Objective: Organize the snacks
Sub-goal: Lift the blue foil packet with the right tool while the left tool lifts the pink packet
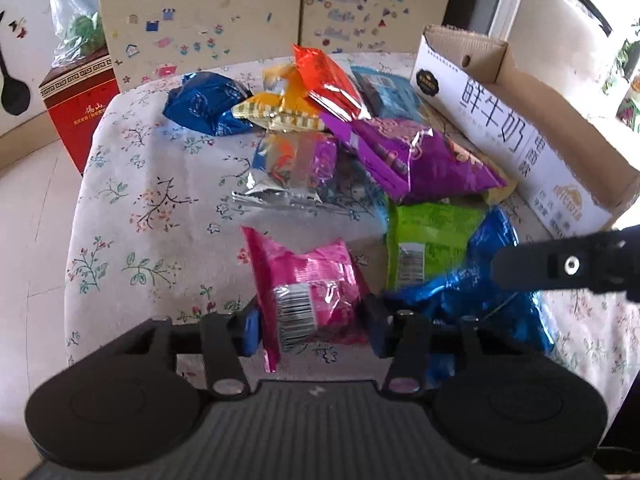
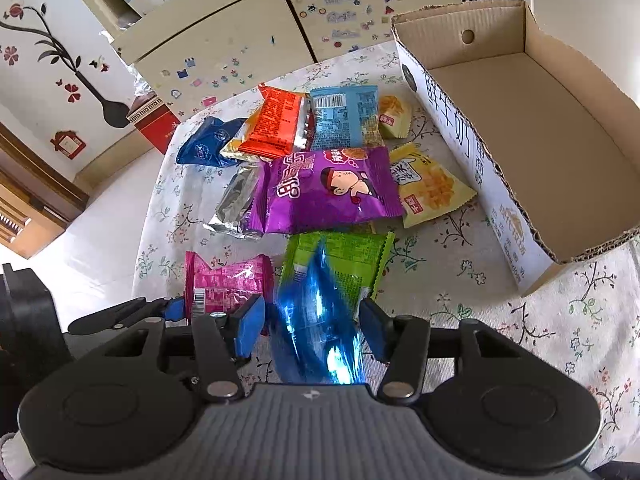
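Nearest the lens in the left wrist view, the left claw has its blue pads pressed on either side of a pink snack packet, low in the centre of the frame. In the right wrist view, the right claw is closed on a shiny blue packet at lower centre, which stands on edge over a green packet.

Loose snacks sit in a heap mid-frame on the floral-clothed counter: a purple packet, an orange one, a yellow one. An open cardboard box fills the upper right, and what shows of its floor is bare.

By my judgement the step in hand is the pick-up, with nothing boxed yet. Next, each claw needs to lift clear of the heap and carry toward the upper right, over the box wall, before letting go.
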`<state>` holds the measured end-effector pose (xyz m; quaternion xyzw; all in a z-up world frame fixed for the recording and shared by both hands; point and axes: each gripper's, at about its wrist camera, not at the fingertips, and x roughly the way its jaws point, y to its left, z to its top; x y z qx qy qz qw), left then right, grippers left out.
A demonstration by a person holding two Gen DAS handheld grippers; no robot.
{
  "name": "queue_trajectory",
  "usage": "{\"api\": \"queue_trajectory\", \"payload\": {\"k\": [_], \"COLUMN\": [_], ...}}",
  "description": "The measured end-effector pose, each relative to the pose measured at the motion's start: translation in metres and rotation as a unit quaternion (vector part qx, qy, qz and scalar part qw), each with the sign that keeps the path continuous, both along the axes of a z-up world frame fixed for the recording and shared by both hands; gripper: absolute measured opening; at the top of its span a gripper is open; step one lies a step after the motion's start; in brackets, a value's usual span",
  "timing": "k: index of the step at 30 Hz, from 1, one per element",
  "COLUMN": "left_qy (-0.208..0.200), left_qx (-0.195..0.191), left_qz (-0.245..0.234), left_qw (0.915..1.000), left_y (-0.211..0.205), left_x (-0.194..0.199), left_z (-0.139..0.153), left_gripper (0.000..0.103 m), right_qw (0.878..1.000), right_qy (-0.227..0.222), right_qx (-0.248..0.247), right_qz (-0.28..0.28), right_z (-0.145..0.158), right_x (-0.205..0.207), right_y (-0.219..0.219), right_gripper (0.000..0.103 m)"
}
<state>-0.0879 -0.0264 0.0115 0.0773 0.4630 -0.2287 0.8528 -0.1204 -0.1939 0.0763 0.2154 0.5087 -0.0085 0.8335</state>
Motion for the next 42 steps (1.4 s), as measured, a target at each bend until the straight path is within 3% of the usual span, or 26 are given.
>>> {"api": "queue_trajectory", "payload": {"k": [5,9,13,18,20,21,22,27,33,38,42], "left_qy": [-0.024,-0.04,-0.04,-0.021,-0.013,-0.011,-0.005,0.006,-0.007,-0.044,-0.06], "left_qx": [0.002,-0.002,-0.017,-0.033,-0.034,-0.03,-0.024,-0.017,-0.051,-0.034,-0.046], "left_qz": [0.011,0.011,0.018,0.02,0.023,0.025,0.027,0.03,0.043,0.046,0.048], "left_qw": [0.9997,0.9991,0.9989,0.999,0.9991,0.9992,0.9993,0.9994,0.9977,0.9974,0.996], "left_y": [0.003,0.007,0.016,0.02,0.02,0.02,0.019,0.017,0.022,0.02,0.022], "left_x": [-0.001,-0.003,-0.002,0.004,0.005,0.006,0.007,0.01,0.011,0.004,0.0], "left_z": [0.011,0.02,0.027,0.021,0.016,0.013,0.009,-0.003,0.003,0.017,0.031], "left_gripper": [0.036,0.031,0.028,0.029,0.035,0.037,0.044,0.05,0.029,0.025,0.024], "right_qw": [0.999,0.998,0.999,0.997,0.997,0.996,0.996,0.995,0.996,0.997,0.997], "right_qy": [0.019,0.026,0.035,0.059,0.058,0.058,0.06,0.053,0.037,0.006,-0.018], "right_qx": [0.03,0.048,0.039,0.017,-0.003,-0.016,-0.025,-0.035,-0.041,-0.039,-0.04], "right_qz": [-0.009,-0.011,0.004,0.043,0.053,0.059,0.063,0.074,0.068,0.068,0.067], "right_z": [-0.006,-0.01,-0.014,-0.027,-0.03,-0.031,-0.032,-0.033,-0.024,-0.009,0.003], "right_x": [0.0,-0.003,-0.006,-0.005,-0.004,-0.004,-0.003,-0.007,-0.011,-0.01,-0.011], "right_y": [-0.006,-0.012,-0.007,0.016,0.023,0.027,0.03,0.037,0.033,0.031,0.028], "right_gripper": [0.053,0.061,0.08,0.081,0.076,0.065,0.061,0.053,0.048,0.047,0.047]}}
